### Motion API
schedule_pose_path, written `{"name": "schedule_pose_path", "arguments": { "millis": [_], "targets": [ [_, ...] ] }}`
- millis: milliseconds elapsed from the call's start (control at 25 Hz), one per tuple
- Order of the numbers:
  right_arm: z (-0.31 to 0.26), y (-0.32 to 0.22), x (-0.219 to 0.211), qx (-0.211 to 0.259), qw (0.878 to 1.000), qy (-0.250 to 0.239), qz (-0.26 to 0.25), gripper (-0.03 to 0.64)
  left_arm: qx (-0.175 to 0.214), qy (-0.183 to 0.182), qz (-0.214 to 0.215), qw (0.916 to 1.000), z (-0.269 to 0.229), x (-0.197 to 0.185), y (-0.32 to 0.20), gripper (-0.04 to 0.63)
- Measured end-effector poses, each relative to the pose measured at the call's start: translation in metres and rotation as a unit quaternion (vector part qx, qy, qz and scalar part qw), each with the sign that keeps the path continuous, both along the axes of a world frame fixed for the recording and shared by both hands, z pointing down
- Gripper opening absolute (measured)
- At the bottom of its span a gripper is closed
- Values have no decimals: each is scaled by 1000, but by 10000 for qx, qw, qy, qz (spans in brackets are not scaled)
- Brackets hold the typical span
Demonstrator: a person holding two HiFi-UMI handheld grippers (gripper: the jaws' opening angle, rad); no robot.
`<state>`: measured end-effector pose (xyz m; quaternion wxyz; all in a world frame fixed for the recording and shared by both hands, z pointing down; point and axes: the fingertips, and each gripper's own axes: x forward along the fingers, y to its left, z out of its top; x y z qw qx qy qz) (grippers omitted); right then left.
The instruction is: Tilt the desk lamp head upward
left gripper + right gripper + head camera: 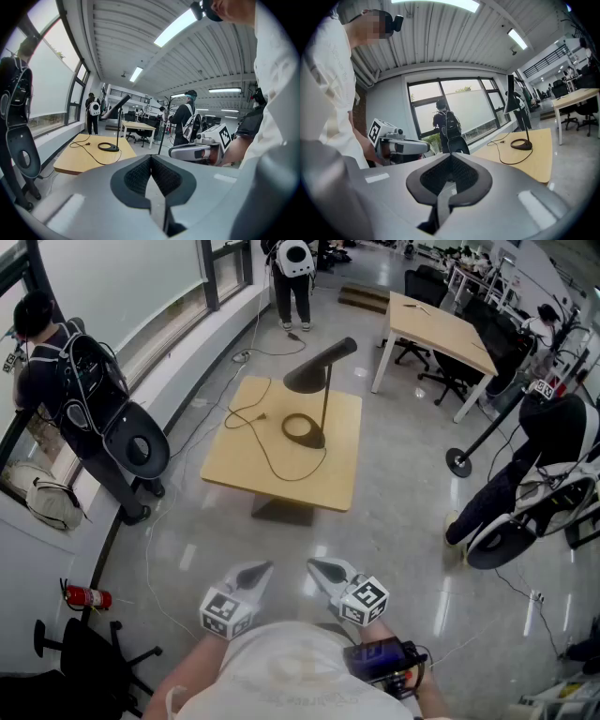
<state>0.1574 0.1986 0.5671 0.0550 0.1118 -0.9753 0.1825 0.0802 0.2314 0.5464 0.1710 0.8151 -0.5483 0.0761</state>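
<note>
1. Desk lamp point(325, 399) was standing on the small wooden bench point(328, 479) out in the middle of the shiny floor point(403, 521), well apart from both tools. Nothing was touching it.
2. Its ring-shaped base point(303, 430) sat on the far half of the benchtop. The thin stem was upright, and the dark cone-shaped lamp head point(319, 367) slanted across the top with its wide end lower than the narrow end.
3. The cord point(258, 446) looped from the base across the benchtop.
4. Left tool point(260, 569) was held low, right in front of the person's body. Its jaws were pressed together with nothing between them. In the left gripper view the lamp point(117, 124) showed far off, above and left of the jaws.
5. Right tool point(319, 568) was just beside the left one, also pinched closed and empty. In the right gripper view the lamp point(527, 124) sat off to the right, again a good way out.
6. Bare floor lay between the tool tips and the near edge of the bench.
7. Somebody with a backpack point(80, 381) stood by the window on the left, away from the bench.
</note>
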Motion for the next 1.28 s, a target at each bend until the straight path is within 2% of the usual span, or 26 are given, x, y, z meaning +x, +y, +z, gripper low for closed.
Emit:
{"name": "schedule_pose_path", "arguments": {
  "millis": [240, 560, 840, 1280],
  "targets": [
    [0, -12, 8, 111, 9998, 60, 173, 11, 9, 3, 17, 10000, 5, 10, -6, 2],
    [-4, -27, 6, 80, 9993, -146, 327, 12, -71, 15, -22, 10000, 10, 8, -15, 2],
    [7, -44, 8, -58, 9995, -42, 308, 11, -109, 43, -119, 9999, 10, 12, -29, 2],
    [20, -70, 0, 57, 9999, 91, 56, 12, -114, -95, -341, 9993, 14, 6, -50, 2]
  ]
}}
